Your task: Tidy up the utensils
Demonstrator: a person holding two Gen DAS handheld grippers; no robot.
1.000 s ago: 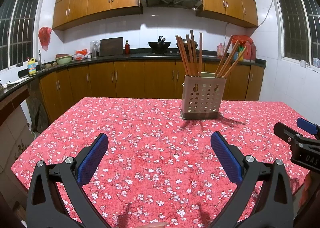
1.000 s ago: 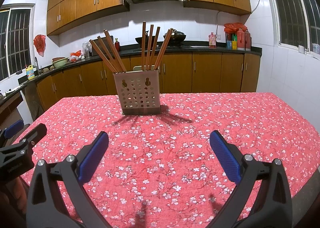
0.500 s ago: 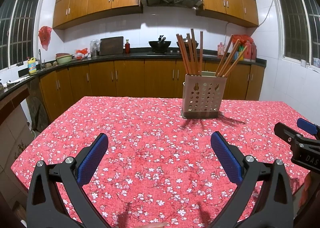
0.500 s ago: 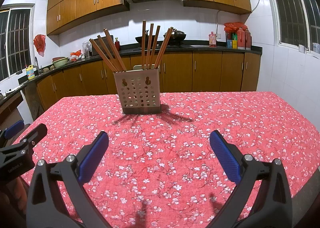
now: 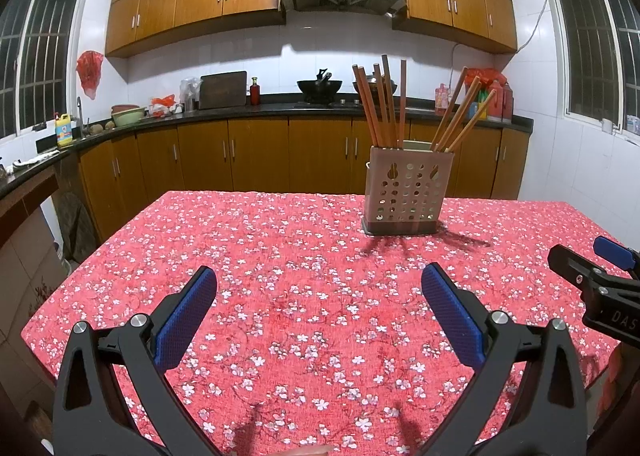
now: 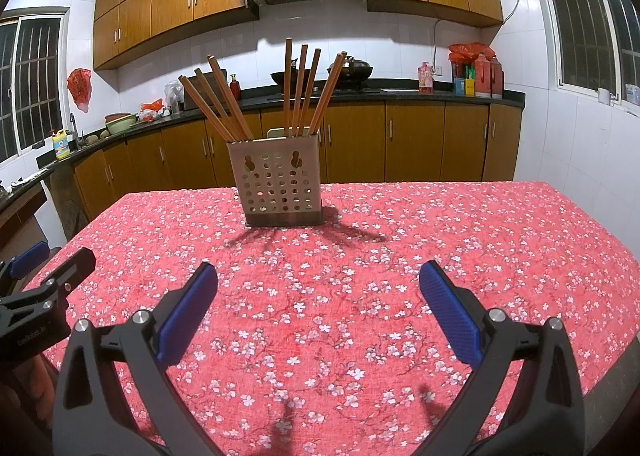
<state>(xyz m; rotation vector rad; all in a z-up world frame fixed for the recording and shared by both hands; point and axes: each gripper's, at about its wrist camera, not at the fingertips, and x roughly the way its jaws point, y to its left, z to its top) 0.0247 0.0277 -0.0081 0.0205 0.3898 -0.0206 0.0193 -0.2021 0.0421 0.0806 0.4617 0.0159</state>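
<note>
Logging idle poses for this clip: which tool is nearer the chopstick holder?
Roughly level; I can't call it. The left tool hovers open, back from the chopstick holder, which sits ahead to its right. The right tool hovers open, similarly back, holder ahead, slightly left.

White letters "DAS" on the right tool (image 5: pixel 612 316), small unreadable print on the left tool (image 6: pixel 32 332)

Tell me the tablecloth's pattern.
Red tablecloth with small white-pink blossoms; clearest in the right wrist view.

Perforated metal utensil holder (image 6: pixel 279 183), upright on red floral tablecloth (image 6: pixel 360 276); wooden chopsticks (image 6: pixel 298 89) standing inside, fanned outward
</note>
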